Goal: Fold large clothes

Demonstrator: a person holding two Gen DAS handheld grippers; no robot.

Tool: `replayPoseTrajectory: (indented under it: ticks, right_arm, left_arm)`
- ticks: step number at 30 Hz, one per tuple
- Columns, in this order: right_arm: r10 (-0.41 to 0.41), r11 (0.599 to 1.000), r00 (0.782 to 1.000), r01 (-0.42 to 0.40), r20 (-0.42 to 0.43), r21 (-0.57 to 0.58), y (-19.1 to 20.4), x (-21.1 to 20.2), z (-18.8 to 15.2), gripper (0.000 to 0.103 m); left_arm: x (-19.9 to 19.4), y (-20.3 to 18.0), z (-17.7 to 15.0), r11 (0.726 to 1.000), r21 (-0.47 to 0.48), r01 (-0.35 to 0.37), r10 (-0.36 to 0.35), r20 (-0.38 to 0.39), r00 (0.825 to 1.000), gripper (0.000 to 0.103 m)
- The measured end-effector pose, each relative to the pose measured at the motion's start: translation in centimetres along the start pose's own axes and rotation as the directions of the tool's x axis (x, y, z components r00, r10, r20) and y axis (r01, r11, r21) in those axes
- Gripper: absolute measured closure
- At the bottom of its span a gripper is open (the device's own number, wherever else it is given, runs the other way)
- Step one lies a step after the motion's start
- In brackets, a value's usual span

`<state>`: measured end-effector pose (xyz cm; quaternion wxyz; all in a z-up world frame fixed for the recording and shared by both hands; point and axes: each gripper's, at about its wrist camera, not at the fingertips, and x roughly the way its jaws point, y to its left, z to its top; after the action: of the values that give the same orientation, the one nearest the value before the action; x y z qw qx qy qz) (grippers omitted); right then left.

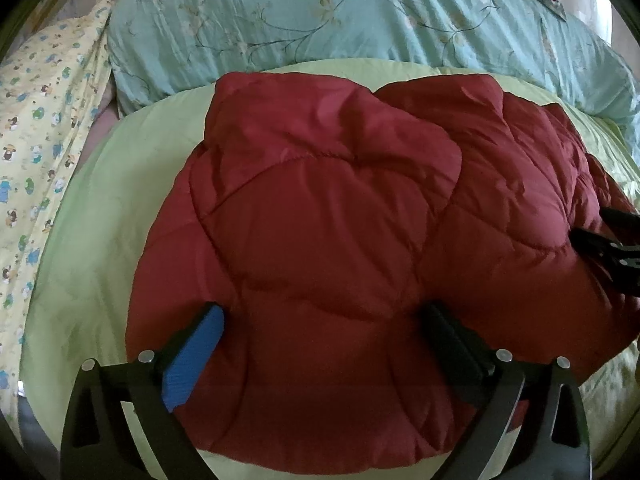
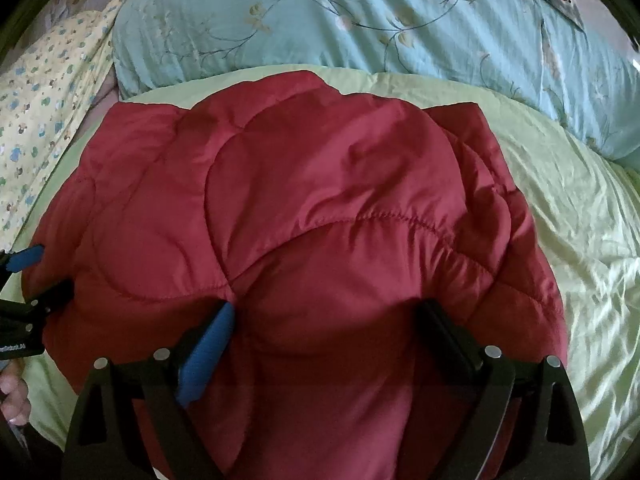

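Observation:
A dark red quilted jacket (image 1: pixel 320 220) lies bunched in a partly folded heap on a light green sheet (image 1: pixel 92 240); it also fills the right wrist view (image 2: pixel 304 216). My left gripper (image 1: pixel 322 316) is open, its blue pad and black finger wide apart over the jacket's near edge, with padded fabric bulging between them. My right gripper (image 2: pixel 326 314) is open in the same way over the jacket's near right part. The right gripper shows at the left view's right edge (image 1: pixel 616 248); the left gripper shows at the right view's left edge (image 2: pixel 20 292).
A teal floral duvet (image 1: pixel 360 20) lies bunched along the far side of the bed. A yellow patterned sheet (image 1: pixel 36 152) lies at the left. Bare green sheet (image 2: pixel 580 240) stretches to the right of the jacket. A hand (image 2: pixel 14 396) shows at the lower left.

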<state>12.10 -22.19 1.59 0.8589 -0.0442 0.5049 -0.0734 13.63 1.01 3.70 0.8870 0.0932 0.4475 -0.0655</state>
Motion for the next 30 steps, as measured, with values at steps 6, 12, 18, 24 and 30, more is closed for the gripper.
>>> replayPoseTrajectory:
  ticks: [6, 12, 18, 24, 30]
  right_arm:
    - [0.001, 1.0, 1.0, -0.001, 0.006, 0.002, -0.3, 0.4, 0.1, 0.009]
    - [0.004, 1.0, 1.0, -0.004, 0.008, 0.008, -0.6, 0.7, 0.3, 0.009]
    - [0.009, 1.0, 1.0, -0.009, 0.011, 0.023, -0.6, 0.7, 0.4, 0.009]
    - [0.032, 0.998, 0.996, -0.036, 0.08, 0.05, -0.4, -1.5, 0.7, 0.012]
    - [-0.011, 0.999, 0.999, 0.01, 0.042, 0.04, -0.2, -0.6, 0.9, 0.012]
  left_arm:
    - [0.8, 0.0, 0.5, 1.0, -0.001, -0.001, 0.001, -0.003, 1.0, 0.0]
    - [1.1, 0.0, 0.6, 1.0, -0.003, -0.004, 0.004, -0.002, 1.0, 0.0]
    - [1.4, 0.0, 0.8, 1.0, -0.002, -0.006, 0.006, -0.005, 1.0, 0.0]
    - [1.6, 0.0, 0.9, 1.0, 0.003, -0.01, 0.01, -0.007, 1.0, 0.0]
    - [1.7, -0.1, 1.0, 1.0, 0.007, -0.01, 0.01, -0.007, 1.0, 0.0]
